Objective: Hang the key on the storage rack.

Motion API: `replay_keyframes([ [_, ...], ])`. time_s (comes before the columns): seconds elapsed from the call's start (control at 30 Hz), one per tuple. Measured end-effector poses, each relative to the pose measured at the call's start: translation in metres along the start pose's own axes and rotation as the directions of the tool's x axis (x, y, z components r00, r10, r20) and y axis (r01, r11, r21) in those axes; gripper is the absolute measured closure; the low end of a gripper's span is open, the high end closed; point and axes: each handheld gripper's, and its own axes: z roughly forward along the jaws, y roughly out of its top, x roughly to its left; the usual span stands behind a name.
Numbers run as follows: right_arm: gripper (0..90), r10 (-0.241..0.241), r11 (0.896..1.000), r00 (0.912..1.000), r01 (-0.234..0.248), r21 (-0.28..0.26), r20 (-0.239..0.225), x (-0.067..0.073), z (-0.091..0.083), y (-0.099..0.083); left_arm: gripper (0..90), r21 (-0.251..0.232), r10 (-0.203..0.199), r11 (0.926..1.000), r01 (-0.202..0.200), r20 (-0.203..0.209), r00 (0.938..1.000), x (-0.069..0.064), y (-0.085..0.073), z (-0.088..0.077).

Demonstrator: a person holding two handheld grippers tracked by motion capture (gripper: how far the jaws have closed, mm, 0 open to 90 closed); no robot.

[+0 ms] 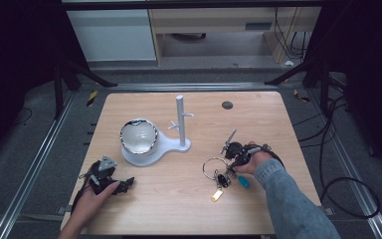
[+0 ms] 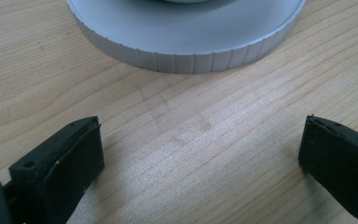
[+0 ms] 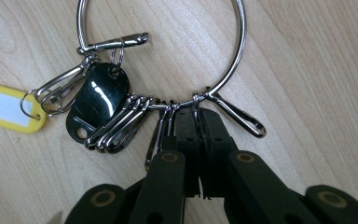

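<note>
Lying flat on the pale wooden counter (image 1: 189, 199), the large steel key ring (image 3: 161, 53) carries a bunch of small silver clips (image 3: 121, 126), a glossy black oval fob (image 3: 95, 100) and a yellow plastic tag (image 3: 7, 109), all fanned out to one side of the right gripper (image 3: 199, 123). That gripper's fingers are pressed together at the lower arc of the ring, just where the wire passes their tips; whether the wire is truly pinched between them or only touched I cannot tell. In the high view the ring (image 1: 213, 167) sits just ahead of the right gripper (image 1: 236, 158), with a small blue piece (image 1: 243, 182) beside it. The ring looks light and stiff, but its wire is thin, round and slick, so it will likely swivel in a grip, and the loose clips will slide and swing along it. A bare stretch of wire, clear of the clips, seems the best hold. The left gripper (image 2: 200, 149) rests with fingers spread wide and empty, a ribbed white round base (image 2: 186, 32) of the peg stand (image 1: 180, 122) just ahead of them, holding a silver-rimmed white bowl (image 1: 139, 136).
</note>
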Motion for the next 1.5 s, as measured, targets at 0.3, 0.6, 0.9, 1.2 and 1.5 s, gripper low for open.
replay_keyframes([
  [0.3, 88.3, -0.001, 1.000, 0.9997, 0.001, 0.018, -0.026, 0.000, -0.010, 0.004, 0.0, 0.000, 0.000, 1.0000, 0.000, 0.000, 1.0000, 0.000, 0.000, 0.000],
  [0.6, 88.4, -0.001, 1.000, 0.9984, 0.003, 0.029, -0.056, 0.001, -0.018, 0.007, 0.0, 0.000, 0.001, 1.0000, -0.001, 0.001, 1.0000, 0.000, 0.000, 0.000],
  [0.9, 88.4, -0.003, 1.000, 0.9984, 0.002, -0.006, -0.056, 0.002, -0.042, 0.014, 0.0, 0.000, 0.001, 1.0000, -0.001, 0.001, 1.0000, 0.000, 0.000, 0.000],
  [1.2, 88.4, -0.020, 0.999, 0.9991, 0.019, -0.034, -0.036, 0.001, -0.064, 0.023, 0.0, -0.002, 0.002, 1.0000, -0.002, 0.002, 1.0000, 0.000, 0.000, 0.000],
  [1.5, 88.5, -0.015, 0.997, 0.9997, 0.014, -0.078, -0.022, -0.001, -0.085, 0.031, 0.0, -0.003, 0.002, 1.0000, -0.002, 0.002, 1.0000, 0.000, 0.000, 0.000],
])
